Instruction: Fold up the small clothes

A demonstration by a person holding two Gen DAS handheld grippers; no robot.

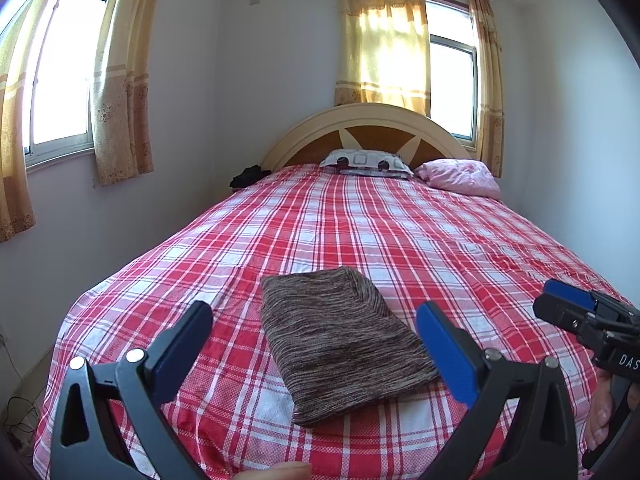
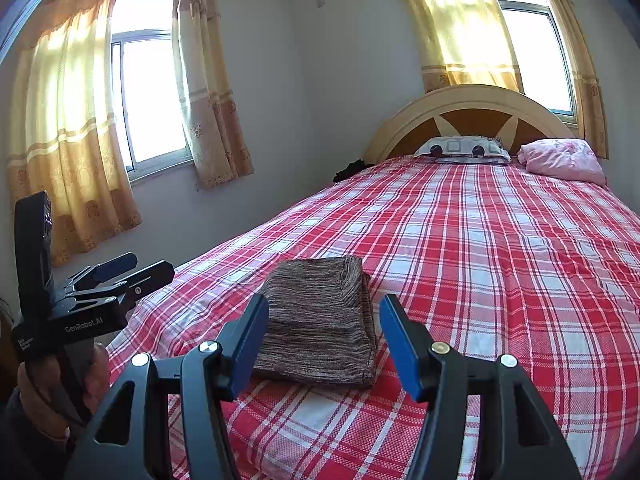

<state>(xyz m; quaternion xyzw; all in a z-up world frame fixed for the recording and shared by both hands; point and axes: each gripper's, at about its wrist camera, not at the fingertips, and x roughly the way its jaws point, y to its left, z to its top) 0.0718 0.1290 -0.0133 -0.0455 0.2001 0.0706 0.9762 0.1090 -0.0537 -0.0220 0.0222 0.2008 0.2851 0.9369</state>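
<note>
A folded brown knitted garment lies flat on the red and white checked bedspread near the foot of the bed, and I see no box or basket in either view, only 2 pillows at the headboard. The left gripper is wide open and holds nothing; its blue pads stand on each side of the garment without touching it. The right gripper is about half open, also empty, just before the garment.
</note>
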